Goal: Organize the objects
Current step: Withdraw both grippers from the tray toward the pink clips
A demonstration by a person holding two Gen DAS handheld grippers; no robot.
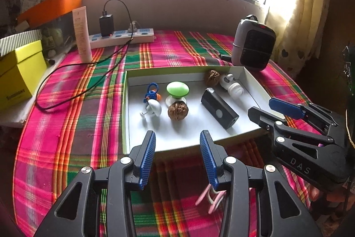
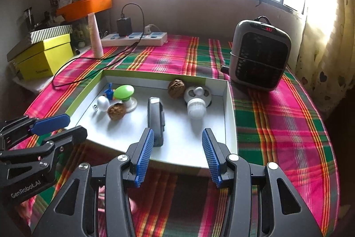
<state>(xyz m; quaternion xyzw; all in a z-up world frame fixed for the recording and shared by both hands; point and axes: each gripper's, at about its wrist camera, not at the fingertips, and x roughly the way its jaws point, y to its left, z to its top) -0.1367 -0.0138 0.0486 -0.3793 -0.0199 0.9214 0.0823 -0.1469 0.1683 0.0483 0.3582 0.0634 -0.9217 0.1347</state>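
Tray (image 1: 127,103): we see a shallow white box lid with green outer walls lying on the plaid-covered table (image 1: 66,117).
Contents: two walnuts (image 1: 178,110), a black box (image 1: 219,111), a green-topped knob (image 1: 177,88), a white skull figure (image 1: 230,84) near the far right corner, and small toys (image 1: 152,101) along the left wall.
Left gripper (image 1: 177,157): jaws apart, nothing between them, over the tray's near edge.
Right gripper (image 2: 177,157): jaws apart, nothing held, also at the near edge.
Far edge: we note a heater (image 2: 259,54) and a power strip (image 1: 122,37).

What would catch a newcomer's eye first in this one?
The loud pink-and-green plaid tablecloth, and on it a white shallow box holding trinkets: two walnuts, a green-topped gadget, a black device. Both tongs, left and right, hover open and empty at its near edge.
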